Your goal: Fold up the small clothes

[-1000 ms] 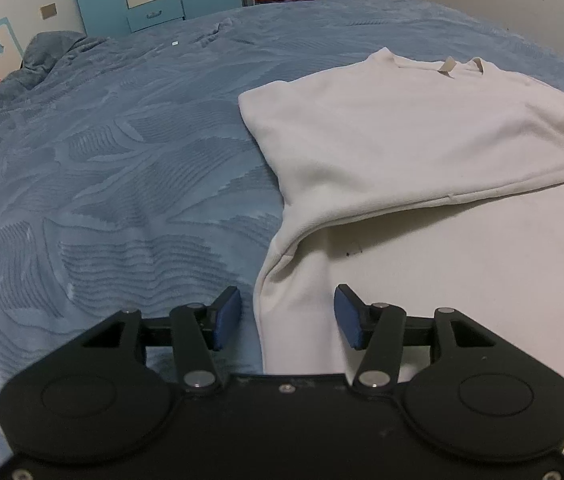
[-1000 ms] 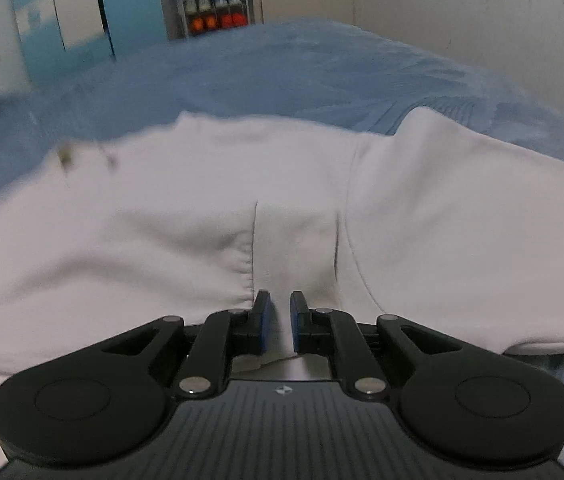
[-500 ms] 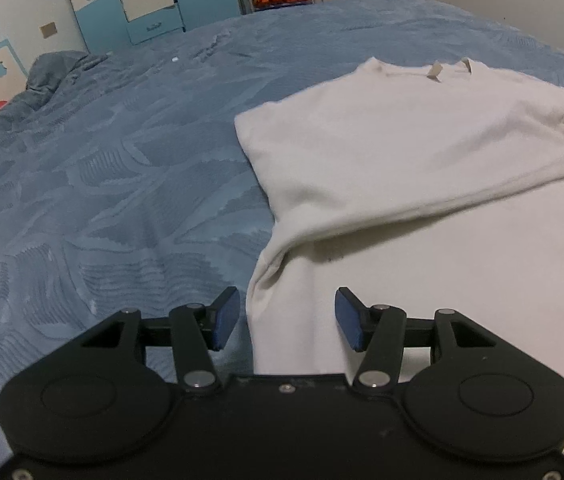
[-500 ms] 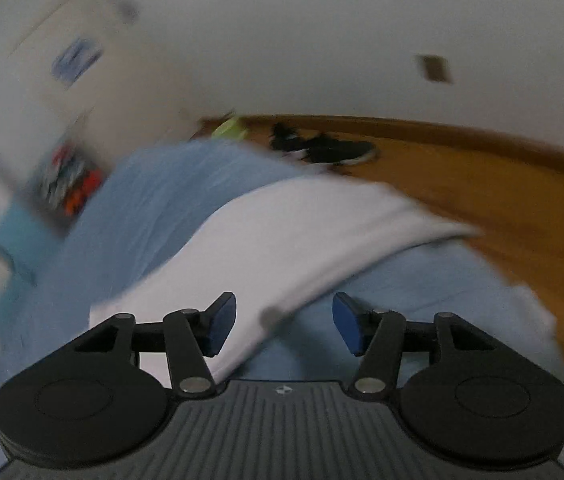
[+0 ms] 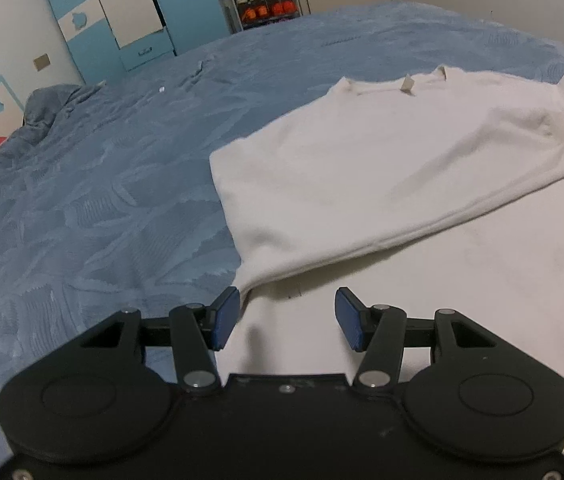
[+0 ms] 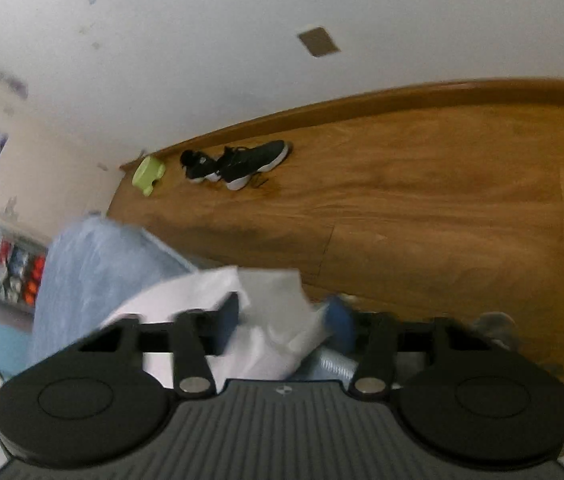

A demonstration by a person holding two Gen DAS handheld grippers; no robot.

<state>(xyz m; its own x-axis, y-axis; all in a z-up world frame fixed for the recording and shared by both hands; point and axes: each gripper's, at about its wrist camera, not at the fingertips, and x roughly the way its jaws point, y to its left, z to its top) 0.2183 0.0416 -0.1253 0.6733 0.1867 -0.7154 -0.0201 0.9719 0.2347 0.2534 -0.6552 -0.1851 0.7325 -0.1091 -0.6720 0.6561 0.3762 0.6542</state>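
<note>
Blue patterned bedspread point(image 5: 114, 200) covering bed. Blue-white wardrobe point(image 5: 122, 12) beside shoe rack point(image 5: 266, 0) at far wall. Wooden floor point(image 6: 421, 208): black sneakers point(image 6: 238, 162) against baseboard, green item point(image 6: 148, 170) just beside. Brown wall plate point(image 6: 319, 41).

White shirt point(image 5: 381, 184): soft matt cloth, slightly fuzzy. Blue bedspread point(image 5: 94, 208): textured cloth w/ raised leaf pattern. Left gripper point(image 5: 285, 320): matt black plastic, blue pads, shiny metal screws. Floor point(image 6: 441, 208): glossy wood.
</note>
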